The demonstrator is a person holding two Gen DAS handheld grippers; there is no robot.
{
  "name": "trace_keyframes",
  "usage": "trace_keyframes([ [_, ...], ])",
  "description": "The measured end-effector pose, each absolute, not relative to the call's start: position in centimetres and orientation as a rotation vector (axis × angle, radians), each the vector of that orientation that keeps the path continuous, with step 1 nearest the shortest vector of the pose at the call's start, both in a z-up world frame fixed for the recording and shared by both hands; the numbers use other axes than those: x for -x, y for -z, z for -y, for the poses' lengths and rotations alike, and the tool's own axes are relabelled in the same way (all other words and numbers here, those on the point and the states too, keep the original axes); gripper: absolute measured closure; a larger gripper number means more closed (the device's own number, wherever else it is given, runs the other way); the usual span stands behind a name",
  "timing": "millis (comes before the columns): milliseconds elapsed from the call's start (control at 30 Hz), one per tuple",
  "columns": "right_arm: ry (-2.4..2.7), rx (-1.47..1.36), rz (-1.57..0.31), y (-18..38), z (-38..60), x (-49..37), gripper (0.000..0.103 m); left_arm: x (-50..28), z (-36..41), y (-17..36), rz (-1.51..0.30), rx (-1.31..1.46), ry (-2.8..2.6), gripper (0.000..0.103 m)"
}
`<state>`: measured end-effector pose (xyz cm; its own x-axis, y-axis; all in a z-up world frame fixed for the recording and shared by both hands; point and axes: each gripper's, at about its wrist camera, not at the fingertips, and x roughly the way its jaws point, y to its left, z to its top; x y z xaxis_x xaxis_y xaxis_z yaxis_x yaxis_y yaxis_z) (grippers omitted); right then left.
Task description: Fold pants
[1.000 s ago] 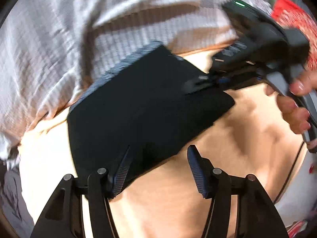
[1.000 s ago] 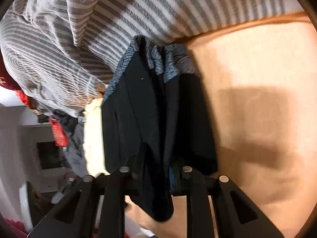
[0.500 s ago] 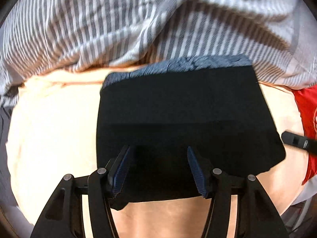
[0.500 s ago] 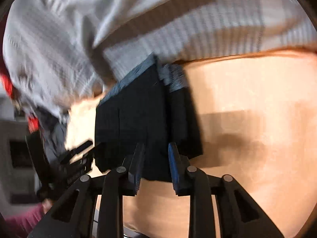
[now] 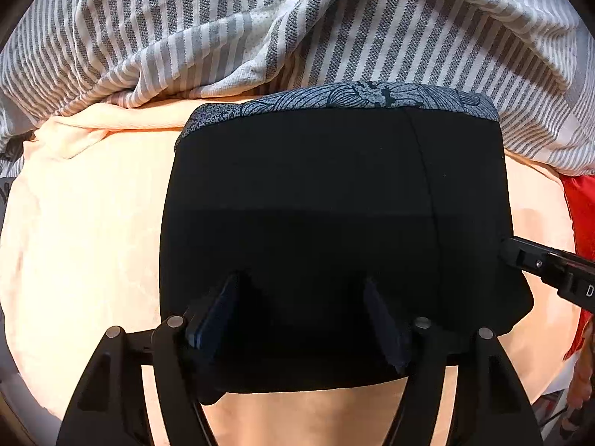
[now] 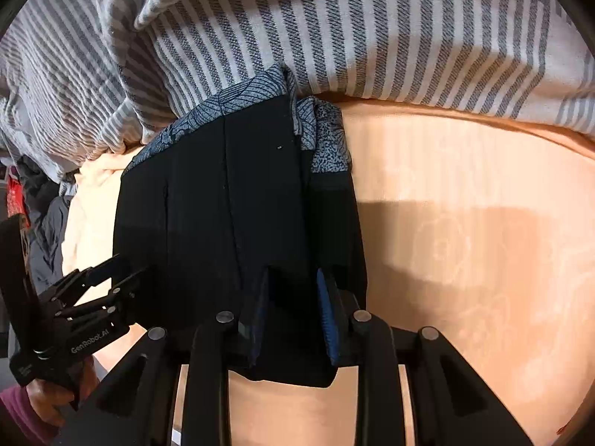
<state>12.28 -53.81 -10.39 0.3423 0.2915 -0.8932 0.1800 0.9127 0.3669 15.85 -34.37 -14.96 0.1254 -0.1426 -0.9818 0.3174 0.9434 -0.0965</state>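
The black pants point(image 5: 334, 223) lie folded into a flat rectangle on a peach bedsheet point(image 5: 85, 241), with a blue patterned waistband point(image 5: 353, 98) at the far edge. My left gripper point(image 5: 301, 290) is open, its fingers spread over the near edge of the pants. My right gripper point(image 6: 293, 282) hovers over the pants' near right corner point(image 6: 290, 353), its jaws parted and gripping nothing. In the right wrist view the pants point(image 6: 223, 204) and the left gripper point(image 6: 111, 275) show at the left. The right gripper's tip point(image 5: 520, 256) enters the left wrist view at the right.
A grey-and-white striped blanket point(image 5: 297, 26) is bunched along the far side, touching the waistband; it also shows in the right wrist view point(image 6: 334, 26). A red item point(image 5: 580, 204) lies at the right edge. Dark clothes point(image 6: 41, 215) sit off the bed's left.
The right gripper has let go of the pants and opened. The left gripper swung around to face the folded pants squarely and moved closer over the near edge.
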Motion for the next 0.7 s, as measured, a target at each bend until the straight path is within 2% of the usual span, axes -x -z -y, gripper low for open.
trace_keyframes([
  [300,-0.063,-0.425,-1.214,10.3,53.3,-11.9,0.071,-15.6,34.6,15.4,-1.404,-0.152,0.34,0.032],
  [367,-0.067,-0.403,-1.214,10.3,52.8,-12.0,0.065,-15.6,34.6,15.4,-1.404,-0.154,0.338,0.032],
  [700,-0.066,-0.406,-1.217,10.3,52.8,-12.0,0.063,-15.7,34.9,15.2,-1.401,-0.152,0.338,0.032],
])
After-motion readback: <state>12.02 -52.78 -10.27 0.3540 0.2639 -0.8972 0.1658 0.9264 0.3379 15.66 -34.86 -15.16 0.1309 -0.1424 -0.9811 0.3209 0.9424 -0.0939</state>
